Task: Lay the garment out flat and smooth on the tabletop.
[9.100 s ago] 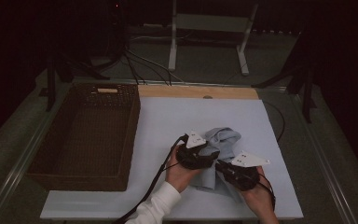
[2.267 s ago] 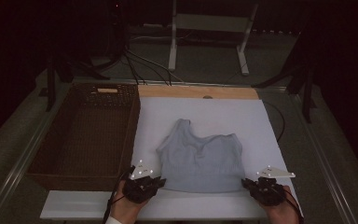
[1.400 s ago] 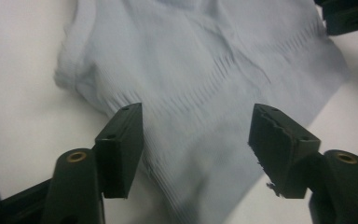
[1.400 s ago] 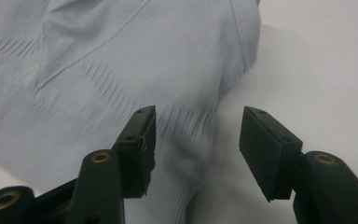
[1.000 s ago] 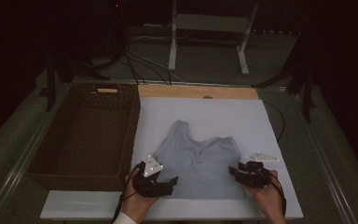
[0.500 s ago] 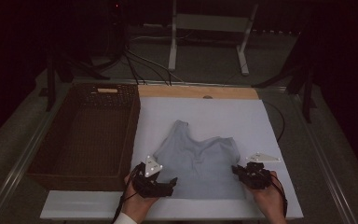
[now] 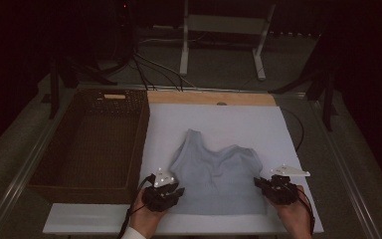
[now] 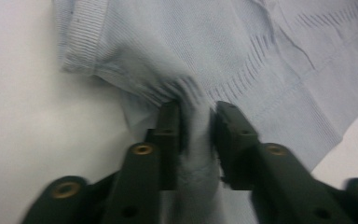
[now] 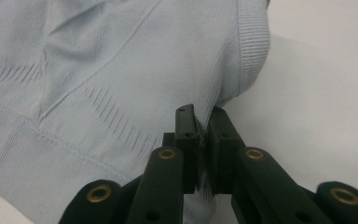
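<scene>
Pale blue ribbed knit tank top (image 7: 218, 178) lay flat as both hands rested low; left gripper (image 7: 165, 191) had just closed on its edge, right gripper (image 7: 273, 186) pinched the opposite edge.

The high view looks forward and down from above the person's side of the table (image 7: 219, 119), taking in the whole white top and the basket (image 7: 92, 139) along its left edge. Each gripper view rides low and very close, facing along its own jaws at the top (image 8: 242, 51) near the table's front edge. All three views share that garment (image 9: 98, 70).
</scene>
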